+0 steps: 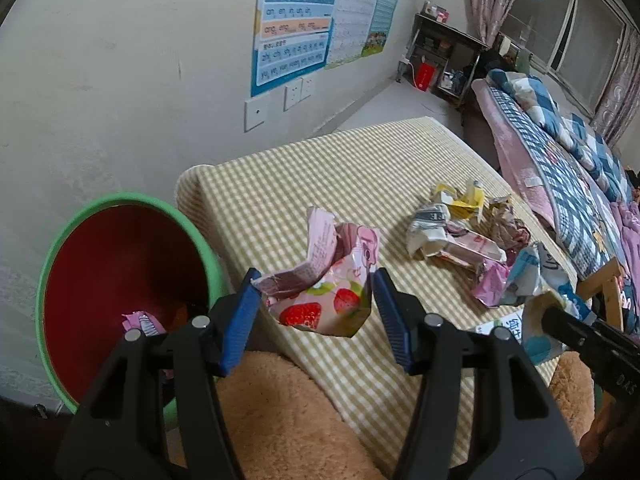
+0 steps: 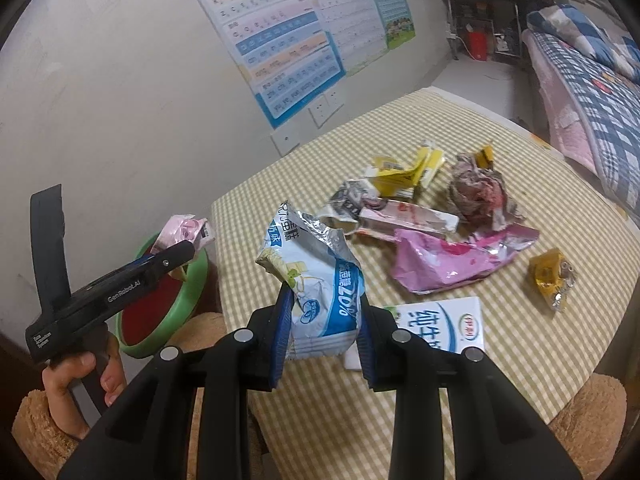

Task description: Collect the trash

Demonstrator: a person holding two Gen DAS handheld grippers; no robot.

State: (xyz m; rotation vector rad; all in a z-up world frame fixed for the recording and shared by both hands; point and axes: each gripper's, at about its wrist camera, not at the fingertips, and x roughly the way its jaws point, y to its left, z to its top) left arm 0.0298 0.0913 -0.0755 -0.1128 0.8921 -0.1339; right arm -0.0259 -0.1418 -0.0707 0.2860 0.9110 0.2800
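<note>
A: Start at the left. What's beyond the table's left edge?

B: A green-rimmed bin [image 1: 120,280] with a red inside, a scrap of pink wrapper lying in its bottom. Just right of it the left gripper [image 1: 314,300] has its blue pads pressed onto a crumpled pink strawberry carton [image 1: 324,280], held up at the table's near left corner. Small print runs along its torn flap, too fine to read.

A: Any writing on the tool itself?

B: In the right wrist view the left gripper's body reads "GenRobot.AI".

A: And the right one?

B: The right gripper [image 2: 324,332] is closed on a blue and white foil bag [image 2: 316,280], lifted near the table's front edge. The bag shows "20%" beside Chinese characters.

A: What remains on the checked tablecloth [image 2: 500,360]?

B: A white milk carton [image 2: 440,328] with blue Chinese lettering and a small oval logo lies flat at the front edge, just right of the bag. Behind it sits a pile: a flattened pink wrapper [image 2: 448,260], a yellow carton [image 2: 408,172], a crumpled grey-red wad [image 2: 480,192]. Nearer the right edge, a small yellow packet [image 2: 552,276].

A: The wall?

B: Pinyin charts [image 2: 280,40].
</note>
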